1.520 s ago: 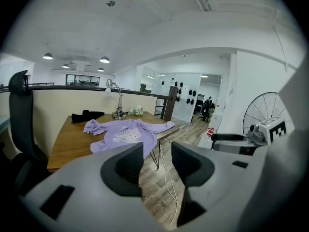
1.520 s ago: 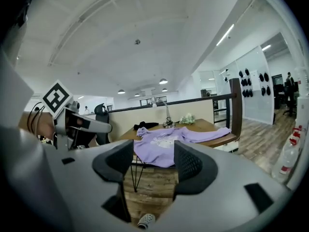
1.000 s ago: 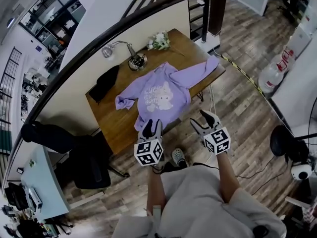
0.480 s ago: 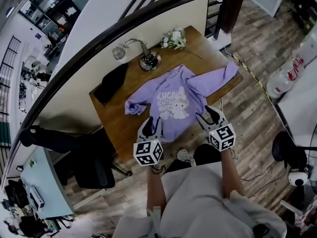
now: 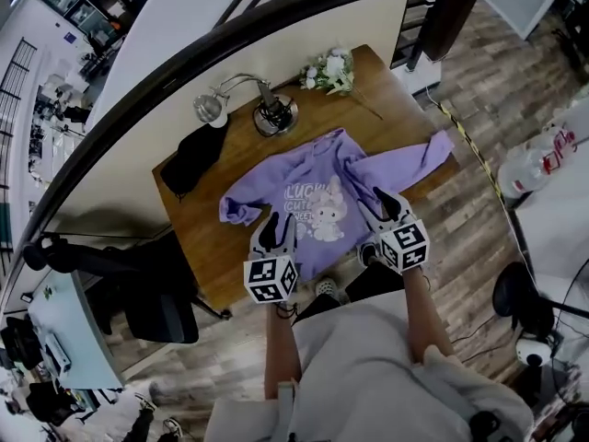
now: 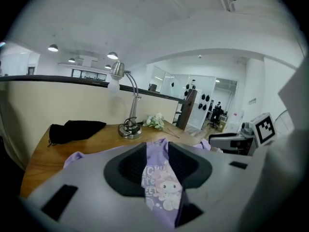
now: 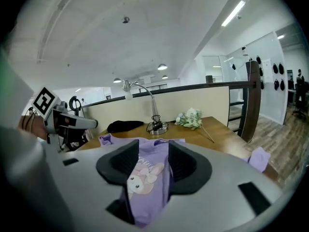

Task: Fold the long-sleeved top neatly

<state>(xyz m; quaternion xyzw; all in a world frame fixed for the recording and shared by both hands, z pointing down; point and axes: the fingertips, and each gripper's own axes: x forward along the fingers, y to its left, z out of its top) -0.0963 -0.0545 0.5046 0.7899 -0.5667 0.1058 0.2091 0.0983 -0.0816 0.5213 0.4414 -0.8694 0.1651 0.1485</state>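
Two released tongs, left tongs [image 5: 279,228] and right tongs [image 5: 387,205], jaws just narrowing on nothing, face the purple top [image 5: 304,184] at 12 o'clock, its sleeves spanning 9 to 3.

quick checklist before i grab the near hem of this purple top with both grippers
1. The purple top lies front up on the table: ok.
2. Sleeves laid out: not ok; one sleeve is bunched, the other sleeve reaches the table's corner.
3. The left gripper and right gripper are at the near hem: ok.
4. Jaws apart: ok; both pairs have just been closing, fabric shows in each gap, not pinched.
5. The lamp, flowers and black cloth are off the top: ok.
6. Hem far enough into the jaws: cannot tell.
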